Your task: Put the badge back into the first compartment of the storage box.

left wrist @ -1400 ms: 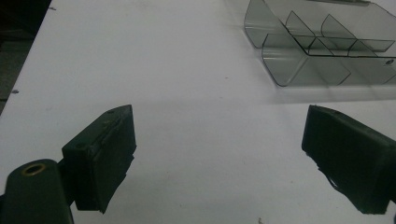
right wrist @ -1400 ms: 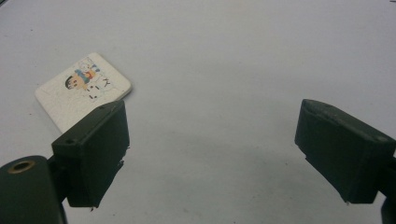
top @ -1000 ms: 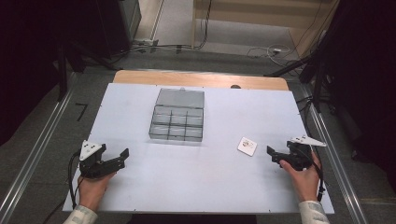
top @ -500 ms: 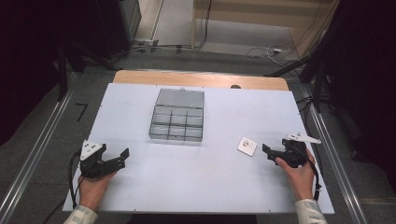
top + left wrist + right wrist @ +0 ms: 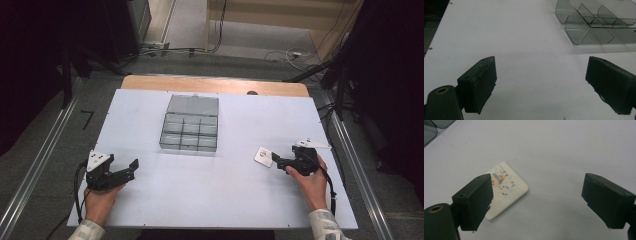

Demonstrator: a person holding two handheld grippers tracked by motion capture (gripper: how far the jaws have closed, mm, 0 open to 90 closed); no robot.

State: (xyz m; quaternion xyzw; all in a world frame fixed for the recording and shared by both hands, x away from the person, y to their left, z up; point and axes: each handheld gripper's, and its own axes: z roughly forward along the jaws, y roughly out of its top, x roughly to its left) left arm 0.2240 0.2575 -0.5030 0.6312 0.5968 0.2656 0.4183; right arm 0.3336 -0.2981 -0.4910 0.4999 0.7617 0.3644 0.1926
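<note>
Right tongs (image 5: 276, 161) nearer one card (image 5: 263, 156), seemingly.

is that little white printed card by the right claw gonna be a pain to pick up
Probably. The card lies flat on the table, leaving little edge for the open right claw to grip. It looks thin and light, so a push likely slides it. It won't roll.

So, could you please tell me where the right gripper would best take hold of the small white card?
Probably across two opposite edges, coming from above. The card lies flat on the table with nothing standing proud, so the open right gripper should straddle it; at present it sits off-centre, partly under one jaw, not between them.
</note>
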